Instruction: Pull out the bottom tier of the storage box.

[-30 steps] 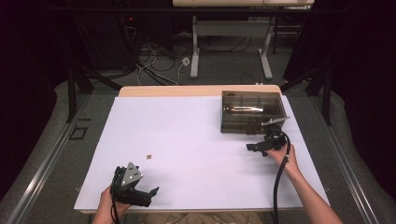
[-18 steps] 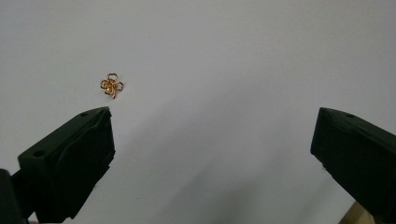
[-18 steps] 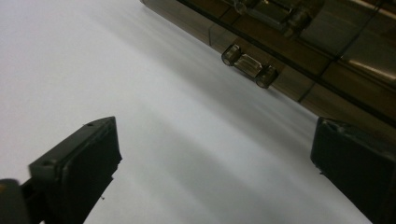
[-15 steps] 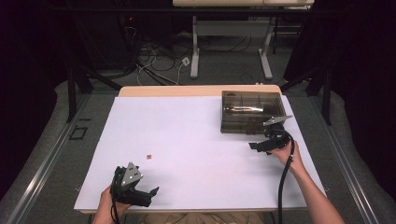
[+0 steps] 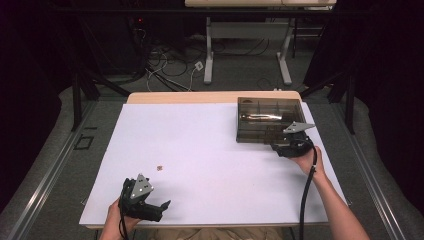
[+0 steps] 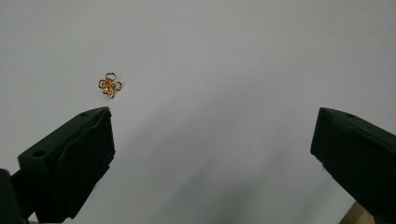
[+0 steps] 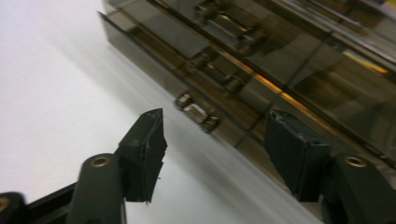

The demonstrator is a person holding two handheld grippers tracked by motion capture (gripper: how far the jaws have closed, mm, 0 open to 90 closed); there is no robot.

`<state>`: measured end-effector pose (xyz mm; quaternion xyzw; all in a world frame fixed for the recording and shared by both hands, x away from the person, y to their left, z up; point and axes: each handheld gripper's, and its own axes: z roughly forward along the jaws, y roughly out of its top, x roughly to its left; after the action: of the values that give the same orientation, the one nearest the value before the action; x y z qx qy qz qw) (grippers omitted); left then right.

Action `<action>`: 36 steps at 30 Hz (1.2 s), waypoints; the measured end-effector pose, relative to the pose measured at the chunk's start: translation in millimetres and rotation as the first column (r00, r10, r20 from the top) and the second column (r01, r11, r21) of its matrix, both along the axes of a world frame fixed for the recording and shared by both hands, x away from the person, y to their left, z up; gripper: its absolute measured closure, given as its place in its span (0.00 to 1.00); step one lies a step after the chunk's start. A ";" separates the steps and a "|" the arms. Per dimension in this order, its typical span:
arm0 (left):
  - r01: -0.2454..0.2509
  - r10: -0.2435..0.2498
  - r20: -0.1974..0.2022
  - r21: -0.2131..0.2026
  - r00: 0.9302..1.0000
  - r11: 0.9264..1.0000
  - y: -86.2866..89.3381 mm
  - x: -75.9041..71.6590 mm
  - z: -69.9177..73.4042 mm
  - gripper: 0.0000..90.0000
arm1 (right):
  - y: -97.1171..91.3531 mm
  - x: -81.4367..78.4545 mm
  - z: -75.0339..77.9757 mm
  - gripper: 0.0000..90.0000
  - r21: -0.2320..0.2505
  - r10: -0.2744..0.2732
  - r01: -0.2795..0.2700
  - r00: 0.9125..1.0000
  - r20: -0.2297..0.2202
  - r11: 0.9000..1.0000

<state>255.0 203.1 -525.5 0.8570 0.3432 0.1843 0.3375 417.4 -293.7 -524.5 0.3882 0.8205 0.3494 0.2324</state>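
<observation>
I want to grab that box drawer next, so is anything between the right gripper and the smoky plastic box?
Nothing visible. The right gripper sits right at the box, its jaws, which have just been closing, either side of a small drawer knob without pressing it. Only bare white table lies around it.

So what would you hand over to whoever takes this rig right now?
Left gripper: open, resting at the near table edge, the small gold charm just ahead of it on the white table.
Right gripper: jaws have just been closing, nothing pressed between them, at a front handle of the smoky plastic drawer box.
Done: nothing visibly stowed.
Left: probably open a drawer, then put the charm in.
</observation>
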 end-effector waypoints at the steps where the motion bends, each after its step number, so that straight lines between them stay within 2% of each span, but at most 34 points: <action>1: 0.001 -0.001 0.001 0.001 1.000 1.000 0.0 0.1 0.0 0.00 | -0.3 1.3 -0.9 0.45 -0.013 -0.005 0.006 1.000 0.009 1.000; 7: 0.002 -0.002 -0.003 0.003 1.000 1.000 -0.1 0.4 -0.1 0.00 | -2.4 5.7 -5.2 0.54 -0.054 -0.002 0.005 0.999 0.050 0.999; 13: 0.001 -0.001 -0.004 0.002 1.000 1.000 -0.3 0.5 -0.5 0.00 | -3.9 6.9 -10.1 0.61 -0.107 0.050 -0.042 0.996 0.077 0.993; 17: 0.005 -0.005 -0.008 0.002 1.000 1.000 -0.4 0.8 -0.5 0.00 | -4.0 7.6 -12.3 0.63 -0.124 0.059 -0.049 0.995 0.079 0.991; 22: 0.004 -0.004 -0.005 0.004 1.000 1.000 -0.9 0.6 -0.5 0.00 | -3.1 7.5 -13.3 0.66 -0.124 0.056 -0.044 0.994 0.093 0.991; 23: 0.005 -0.005 -0.006 0.004 1.000 1.000 -0.9 0.6 -0.5 0.00 | -2.6 6.7 -12.7 0.67 -0.143 0.053 -0.040 0.994 0.092 0.989; 25: 0.005 -0.005 -0.005 0.005 1.000 1.000 -0.9 0.6 -0.5 0.00 | -1.8 6.3 -12.9 0.68 -0.152 0.052 -0.036 0.994 0.097 0.988; 36: 0.009 -0.009 -0.006 0.007 1.000 1.000 -1.2 0.5 -0.4 0.00 | -0.6 7.5 -14.2 0.72 -0.152 0.064 -0.045 0.991 0.119 0.987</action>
<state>255.5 202.0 -525.8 0.8601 0.3397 0.1815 0.3345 424.9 -294.3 -538.7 0.3248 0.8387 0.3167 0.3014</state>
